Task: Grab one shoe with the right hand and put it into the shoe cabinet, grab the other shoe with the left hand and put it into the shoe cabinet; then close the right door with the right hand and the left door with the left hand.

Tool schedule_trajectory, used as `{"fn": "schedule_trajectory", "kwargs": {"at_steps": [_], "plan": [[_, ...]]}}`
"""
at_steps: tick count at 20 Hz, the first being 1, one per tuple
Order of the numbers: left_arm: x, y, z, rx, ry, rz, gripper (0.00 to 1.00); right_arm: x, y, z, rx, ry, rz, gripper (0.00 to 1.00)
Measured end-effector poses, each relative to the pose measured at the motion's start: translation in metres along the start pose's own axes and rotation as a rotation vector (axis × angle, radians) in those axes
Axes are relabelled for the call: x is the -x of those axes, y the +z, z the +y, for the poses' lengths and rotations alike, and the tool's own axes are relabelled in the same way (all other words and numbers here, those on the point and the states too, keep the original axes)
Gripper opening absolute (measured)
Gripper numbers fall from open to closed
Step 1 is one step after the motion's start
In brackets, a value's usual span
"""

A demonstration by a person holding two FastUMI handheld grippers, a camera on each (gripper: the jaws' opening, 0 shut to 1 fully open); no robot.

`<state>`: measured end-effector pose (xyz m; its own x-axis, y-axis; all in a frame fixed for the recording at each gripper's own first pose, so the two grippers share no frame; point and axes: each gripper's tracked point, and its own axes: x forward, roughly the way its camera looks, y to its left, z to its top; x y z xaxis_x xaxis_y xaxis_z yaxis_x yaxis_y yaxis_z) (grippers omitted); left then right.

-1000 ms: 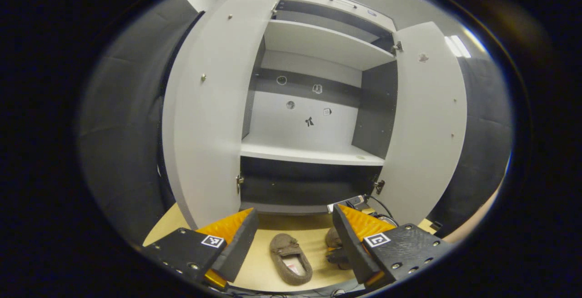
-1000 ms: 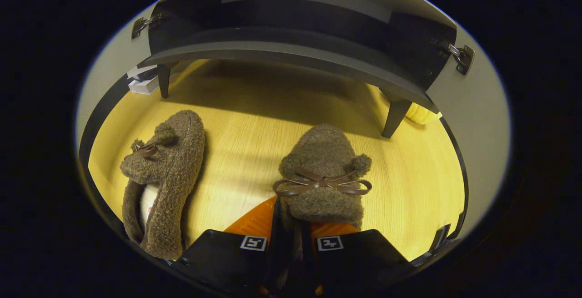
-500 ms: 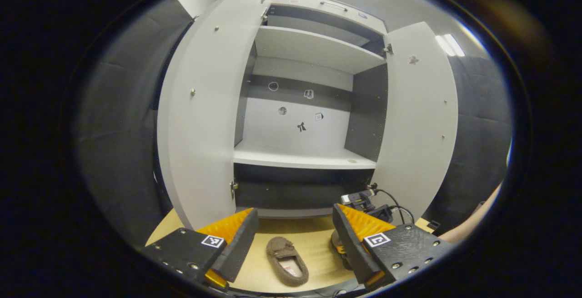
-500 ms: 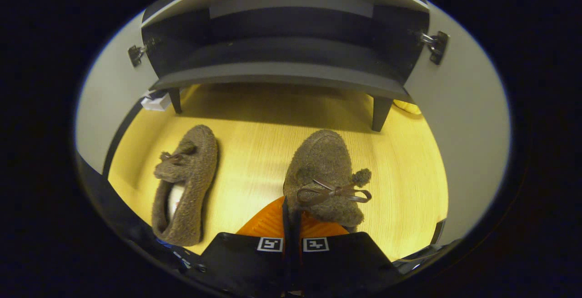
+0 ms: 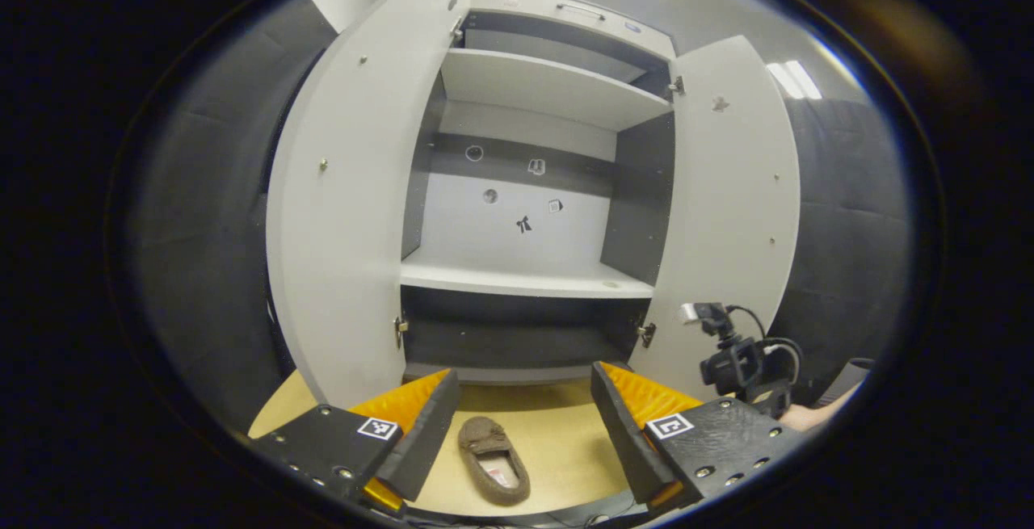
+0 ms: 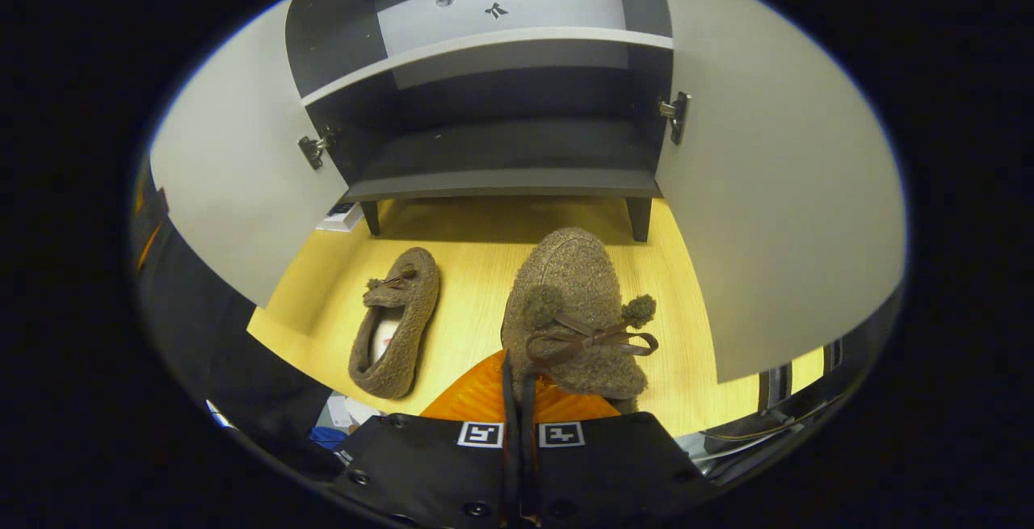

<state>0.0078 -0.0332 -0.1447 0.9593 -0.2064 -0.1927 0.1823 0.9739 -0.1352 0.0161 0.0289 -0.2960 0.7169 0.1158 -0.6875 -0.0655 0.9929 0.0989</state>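
Before the open, empty shoe cabinet, right hand-held gripper grips one shoe.

Shoe cabinet straight ahead, both doors swung open: left door at left, right door at right. Shelves stacked inside, lowest compartment near floor. One shoe on floor before cabinet, toe toward it. Other shoe just right of it, held off floor at tip of right tongs. Left tongs above floor shoe.
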Motion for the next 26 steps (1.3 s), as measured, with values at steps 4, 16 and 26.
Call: {"fn": "schedule_trajectory", "kwargs": {"at_steps": [4,16,26], "plan": [[0.002,-0.005,0.002,-0.008,0.014,0.017,0.95,0.029,-0.015,0.006,0.007,0.026,0.012,0.02],[0.004,0.001,0.001,-0.039,0.027,0.019,0.94,0.1,0.102,0.049,0.023,0.139,-0.161,0.02],[-0.036,0.039,0.028,-0.066,0.08,0.005,0.94,0.097,0.28,0.055,0.046,0.166,-0.391,0.02]]}}
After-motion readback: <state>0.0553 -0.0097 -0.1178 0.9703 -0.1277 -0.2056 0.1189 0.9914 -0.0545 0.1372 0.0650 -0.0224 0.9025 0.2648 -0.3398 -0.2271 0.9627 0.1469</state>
